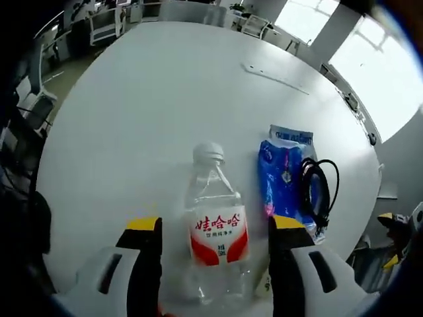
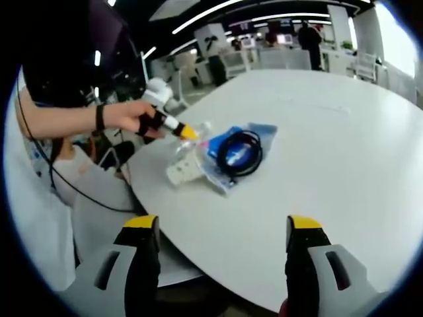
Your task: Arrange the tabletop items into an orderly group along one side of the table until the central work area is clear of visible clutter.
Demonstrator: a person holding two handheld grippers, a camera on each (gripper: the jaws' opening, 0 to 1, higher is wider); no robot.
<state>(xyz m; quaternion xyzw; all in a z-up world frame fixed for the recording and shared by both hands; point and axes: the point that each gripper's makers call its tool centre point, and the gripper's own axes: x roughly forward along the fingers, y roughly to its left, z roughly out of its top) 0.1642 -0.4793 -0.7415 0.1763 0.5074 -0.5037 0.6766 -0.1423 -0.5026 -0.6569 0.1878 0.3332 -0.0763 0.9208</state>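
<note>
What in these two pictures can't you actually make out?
- Left gripper view: the water bottle base is cut off by the bottom edge.
- Left gripper view: the small print on the blue packet is blurred, partly under the black cable.
- Right gripper view: the bottle is mostly hidden behind the left gripper.

Bright daylight pours in from the windows [image 1: 390,72] beyond the far side of the table [image 1: 152,105] in the left gripper view, blown out to pure white. The white tabletop takes it evenly, soft shadows only, a faint one just beside the bottle [image 1: 216,231]. The bottle's label reads sharp; its clear body catches pale highlights. Away from the table, the office falls dim and smeared, bending hard toward the picture's edge. In the right gripper view, ceiling strip lights [image 2: 218,14] glow above the table's far end, and a washed-out window sits past its far corner. The table is bright here too; the person beside it sits in darker, softer, stretched surroundings.
</note>
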